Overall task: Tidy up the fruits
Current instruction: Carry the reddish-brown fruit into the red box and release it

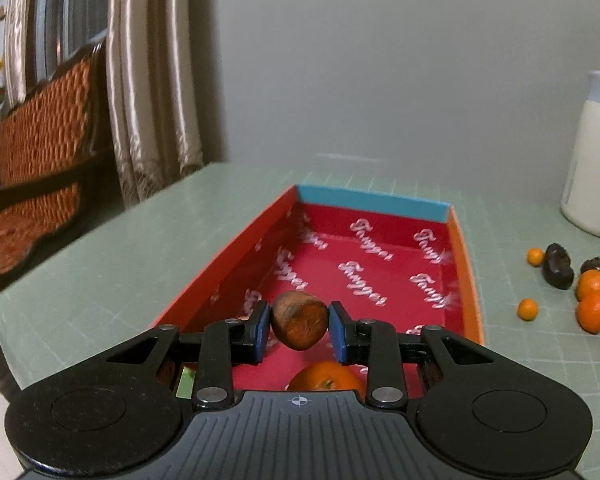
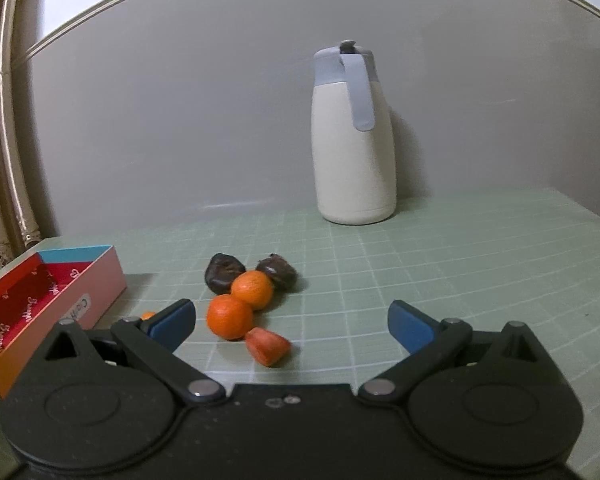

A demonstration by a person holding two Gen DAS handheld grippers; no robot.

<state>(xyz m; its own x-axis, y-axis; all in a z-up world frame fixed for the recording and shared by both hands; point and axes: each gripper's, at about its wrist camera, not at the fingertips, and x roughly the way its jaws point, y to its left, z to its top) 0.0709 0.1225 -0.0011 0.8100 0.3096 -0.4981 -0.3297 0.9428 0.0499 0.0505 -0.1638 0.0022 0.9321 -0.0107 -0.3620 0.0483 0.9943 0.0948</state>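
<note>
In the left wrist view my left gripper (image 1: 299,330) is shut on a brown-orange fruit (image 1: 299,320), held above the near end of a red box (image 1: 260,236) with a blue far wall. An orange (image 1: 324,376) lies in the box just below it. In the right wrist view my right gripper (image 2: 291,326) stands open, with nothing between its blue pads (image 2: 172,322). Just beyond its tips lie two oranges (image 2: 230,316), an orange-red fruit piece (image 2: 267,346) and two dark wrinkled fruits (image 2: 224,272). The same box (image 2: 60,292) sits to the left.
A cream jug with a grey-blue lid (image 2: 354,140) stands at the back by the wall. A green gridded mat (image 2: 460,272) covers the table. A chair (image 1: 40,160) and curtains (image 1: 152,80) stand beyond the table's left edge. More small oranges (image 1: 594,312) lie right of the box.
</note>
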